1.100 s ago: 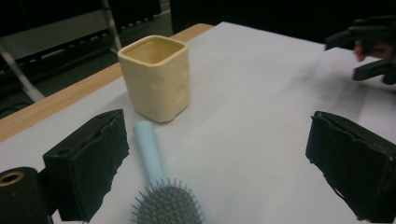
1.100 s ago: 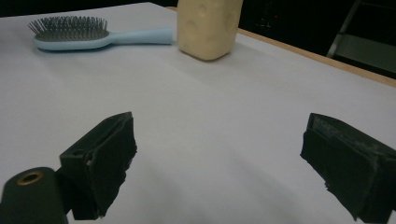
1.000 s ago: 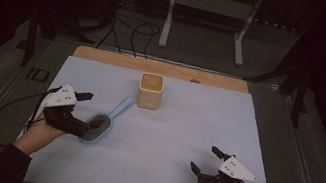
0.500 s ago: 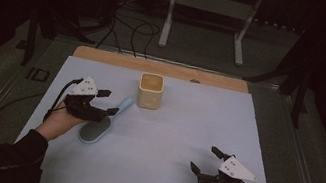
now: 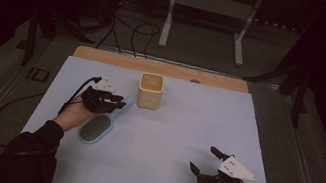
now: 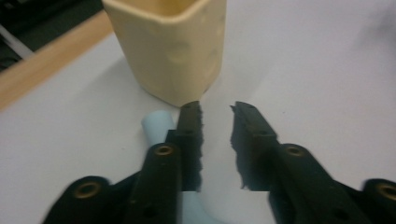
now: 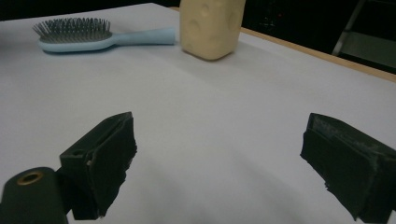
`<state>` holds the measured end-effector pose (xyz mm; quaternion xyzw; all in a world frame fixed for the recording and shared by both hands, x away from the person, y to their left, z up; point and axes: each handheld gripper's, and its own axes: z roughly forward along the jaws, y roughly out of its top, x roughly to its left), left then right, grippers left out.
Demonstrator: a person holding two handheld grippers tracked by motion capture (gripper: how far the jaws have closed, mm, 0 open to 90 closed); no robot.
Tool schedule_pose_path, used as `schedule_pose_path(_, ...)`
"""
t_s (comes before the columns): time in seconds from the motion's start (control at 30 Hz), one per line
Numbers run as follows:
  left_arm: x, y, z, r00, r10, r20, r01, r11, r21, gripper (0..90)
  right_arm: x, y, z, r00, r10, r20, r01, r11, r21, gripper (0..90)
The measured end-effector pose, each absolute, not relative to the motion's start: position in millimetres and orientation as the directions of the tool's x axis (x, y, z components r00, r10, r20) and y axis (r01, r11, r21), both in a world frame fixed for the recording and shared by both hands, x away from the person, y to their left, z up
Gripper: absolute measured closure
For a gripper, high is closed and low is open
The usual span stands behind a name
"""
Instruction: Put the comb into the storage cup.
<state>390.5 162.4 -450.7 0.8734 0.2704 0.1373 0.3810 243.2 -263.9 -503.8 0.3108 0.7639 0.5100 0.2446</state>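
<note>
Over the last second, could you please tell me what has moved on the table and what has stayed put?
The left gripper travelled forward from the brush head along the light blue hairbrush to its handle end, near the cream square cup; its jaws stand slightly apart over the handle, not gripping. The hairbrush, the cup and the open right gripper kept their places.

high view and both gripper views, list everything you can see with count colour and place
hairbrush: one, light blue with dark bristles, lying left of centre on the sheet, handle end near the cup
cup: one, cream, upright at the far middle of the sheet
sheet: one, pale blue-white, covering the table
table: one, wooden edge showing along the far side
metal stand: one, grey, on the floor behind the table
cables: several, black, on the floor behind
left gripper: one, black, over the hairbrush handle, jaws slightly apart
right gripper: one, black, near right of the sheet, jaws wide apart
</note>
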Motion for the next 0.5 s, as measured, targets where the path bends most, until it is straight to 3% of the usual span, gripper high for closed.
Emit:
schedule_pose_path(0.1, 398, 157, -459, 0.824, 0.566, 0.023, 0.381, -0.583, 0.718, 88.2, 243, -264, -503, -0.687, 0.725, -0.05, 0.227, 0.28, 0.933, 9.7)
schedule_pose_path(0.5, 419, 138, -482, 0.848, 0.53, 0.016, 0.415, -0.682, 0.602, 89.9, 244, -264, -504, -0.694, 0.718, -0.053, 0.226, 0.287, 0.931, 9.7)
